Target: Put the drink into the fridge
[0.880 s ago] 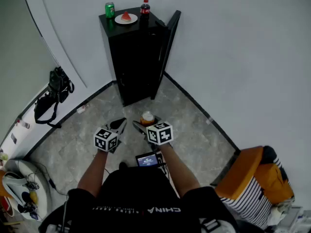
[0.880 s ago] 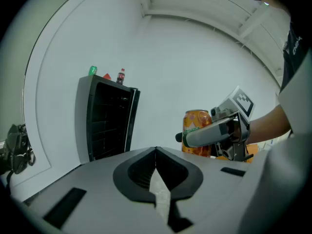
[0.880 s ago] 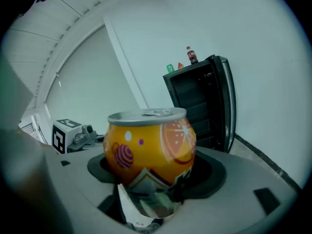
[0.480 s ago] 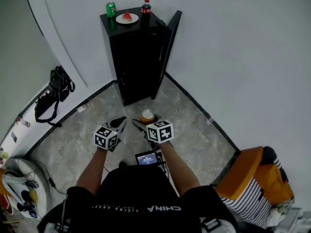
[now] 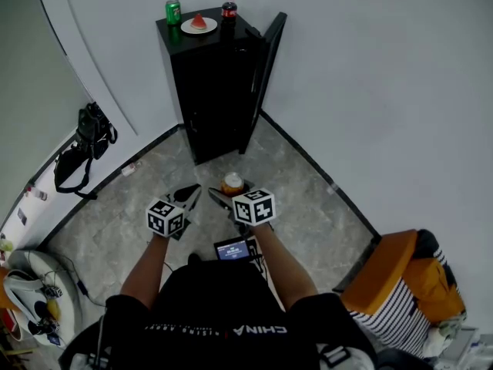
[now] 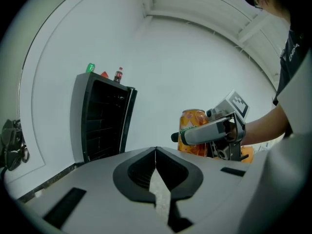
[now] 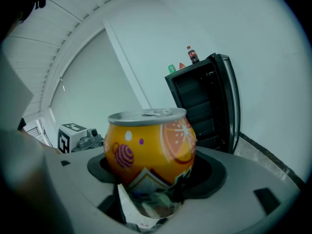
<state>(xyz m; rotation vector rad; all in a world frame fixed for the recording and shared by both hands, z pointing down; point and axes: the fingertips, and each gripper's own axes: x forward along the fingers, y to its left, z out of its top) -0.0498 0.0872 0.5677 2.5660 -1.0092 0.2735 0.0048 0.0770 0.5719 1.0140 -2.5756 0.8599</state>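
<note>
While the orange drink can (image 7: 148, 145) sat upright, clamped in the right hand-held gripper (image 5: 229, 194), seemingly to carry it without spilling, the left hand-held gripper (image 6: 156, 152) hung closed and empty beside it; the open fridge (image 5: 212, 91) stood well ahead.

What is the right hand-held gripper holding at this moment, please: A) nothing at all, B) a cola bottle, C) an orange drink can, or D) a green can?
C: in the right gripper view, the right hand-held gripper has its jaws closed on either side of the orange drink can, which stands upright between them.
</note>
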